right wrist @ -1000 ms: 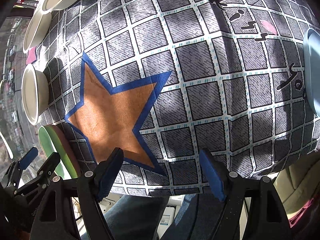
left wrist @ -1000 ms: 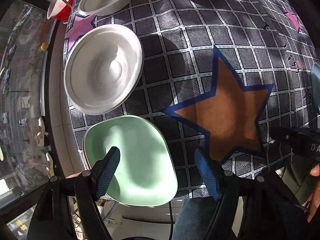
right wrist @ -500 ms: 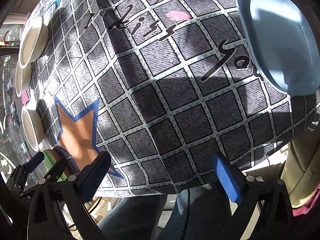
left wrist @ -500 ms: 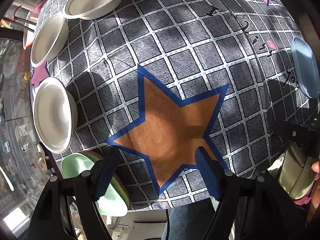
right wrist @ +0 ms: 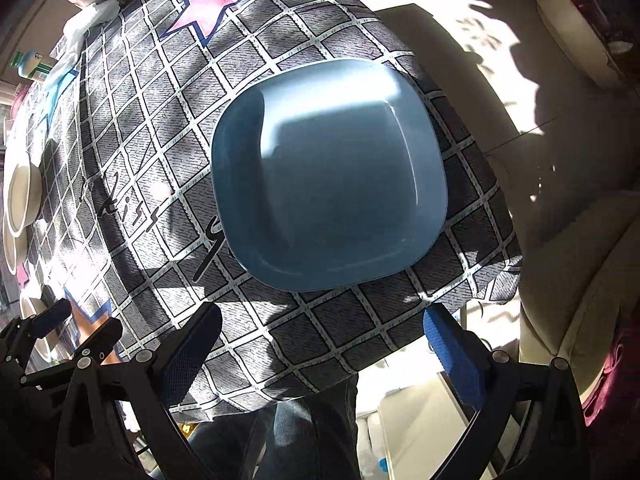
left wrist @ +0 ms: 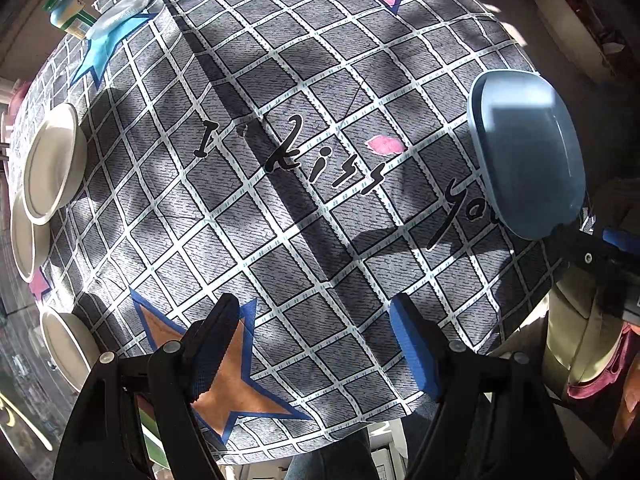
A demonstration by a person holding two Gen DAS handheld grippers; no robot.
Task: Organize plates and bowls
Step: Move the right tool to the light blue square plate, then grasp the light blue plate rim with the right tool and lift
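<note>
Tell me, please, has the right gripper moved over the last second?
Yes. The right gripper has swung right, from above the orange star toward the blue plate, which now fills its view just ahead of its open jaws.

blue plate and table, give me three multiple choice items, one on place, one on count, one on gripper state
1. Where does the blue plate lie?
A. near the table's right corner
B. on the brown star
C. stacked on white bowls

2. How many white bowls show along the left edge in the left wrist view?
A. one
B. three
C. six

3. The right gripper is:
A. shut on the plate
B. open, empty
C. shut on a bowl

Answers: 1 A, cloth corner hangs beside it; 2 B, three rims show; 3 B, jaws spread short of the plate.
</note>
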